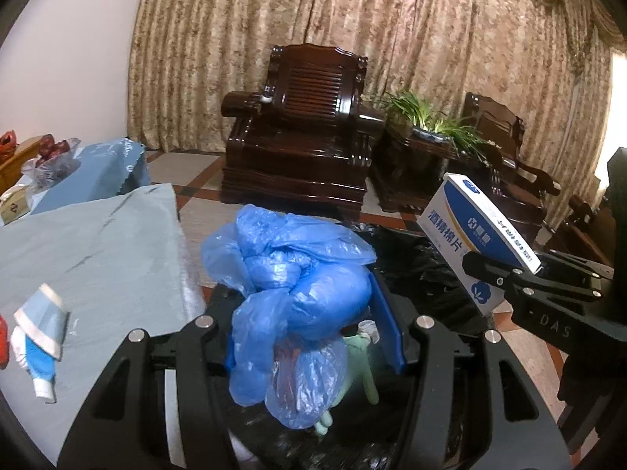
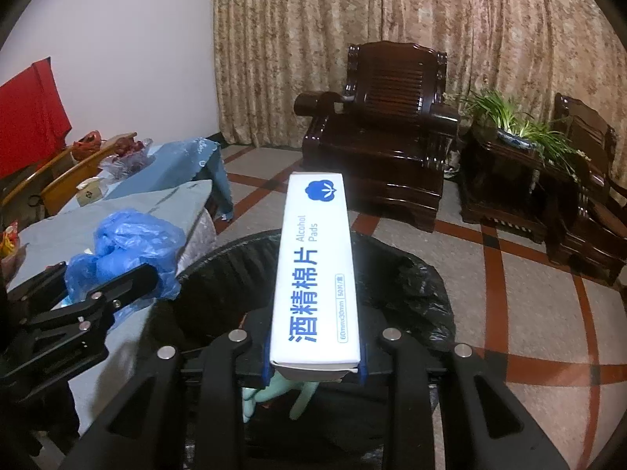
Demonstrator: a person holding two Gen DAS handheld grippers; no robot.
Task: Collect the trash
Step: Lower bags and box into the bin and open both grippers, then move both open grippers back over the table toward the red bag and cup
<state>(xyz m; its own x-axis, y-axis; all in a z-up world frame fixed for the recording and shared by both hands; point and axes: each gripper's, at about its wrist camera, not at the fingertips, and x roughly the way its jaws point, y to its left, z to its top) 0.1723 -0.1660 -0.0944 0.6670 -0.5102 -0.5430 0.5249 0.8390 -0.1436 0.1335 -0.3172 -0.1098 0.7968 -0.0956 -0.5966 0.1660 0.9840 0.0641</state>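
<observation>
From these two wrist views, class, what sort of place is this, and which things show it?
Most likely a home living room: carved dark wooden armchairs, floor-length patterned curtains and a potted plant on a side table.

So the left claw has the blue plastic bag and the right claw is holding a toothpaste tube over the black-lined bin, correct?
Not quite. The right claw is holding a white alcohol pads box, not a toothpaste tube, as the right wrist view shows. The rest stands: the left claw has the blue plastic bag, and the box is over the black-lined bin.
</observation>
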